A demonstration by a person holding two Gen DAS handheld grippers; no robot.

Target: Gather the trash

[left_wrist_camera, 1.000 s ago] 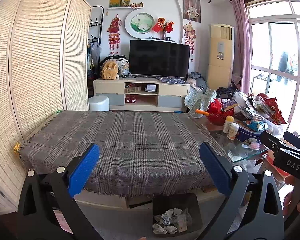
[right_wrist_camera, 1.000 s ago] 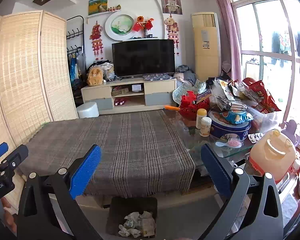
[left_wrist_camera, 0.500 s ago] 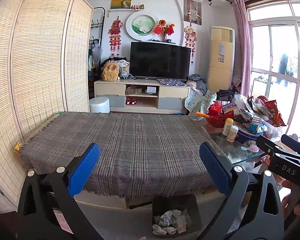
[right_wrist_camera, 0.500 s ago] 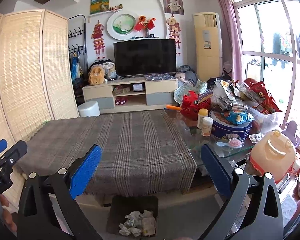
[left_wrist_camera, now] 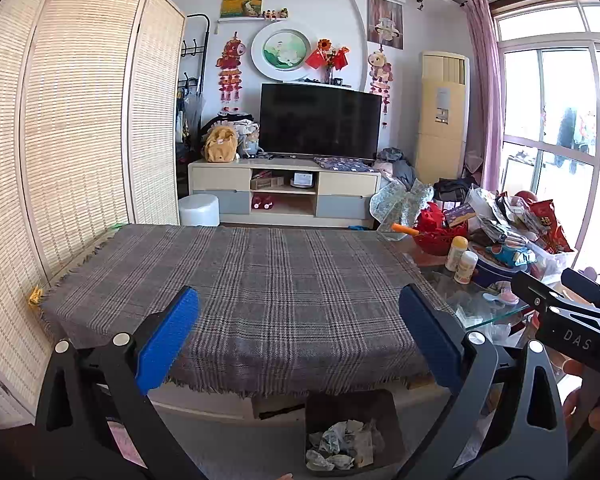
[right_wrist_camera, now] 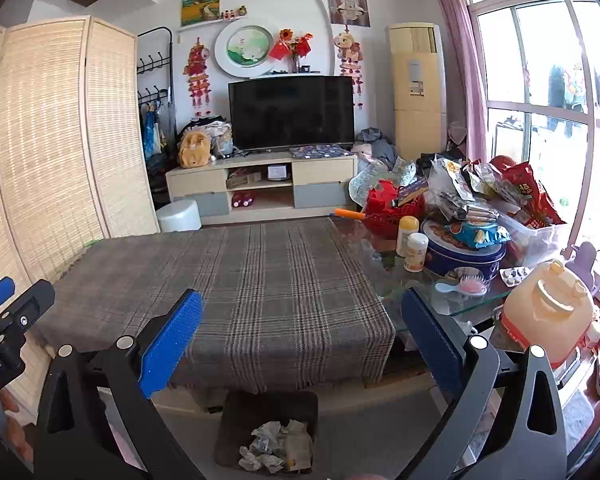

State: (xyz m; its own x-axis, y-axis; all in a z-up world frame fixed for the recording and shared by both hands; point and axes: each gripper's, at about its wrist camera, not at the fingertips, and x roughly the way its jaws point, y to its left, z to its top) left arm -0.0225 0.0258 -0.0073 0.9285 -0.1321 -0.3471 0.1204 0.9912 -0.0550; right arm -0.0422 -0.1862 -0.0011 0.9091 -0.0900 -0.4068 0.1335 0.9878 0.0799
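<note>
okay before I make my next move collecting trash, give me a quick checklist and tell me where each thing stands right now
1. Left gripper open and holding nothing: ok.
2. Right gripper open and holding nothing: ok.
3. Trash bin on the floor in front of the table, with crumpled paper inside: ok.
4. Plaid cloth free of loose trash: ok.
5. Trash among the clutter on the glass side: cannot tell.

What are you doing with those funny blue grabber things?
A person holds two grabbers to collect trash. Both the left gripper and the right gripper are open and empty above the grey plaid tablecloth, which has no trash on it. Crumpled paper already sits in the dark bin below the table edge.
</note>
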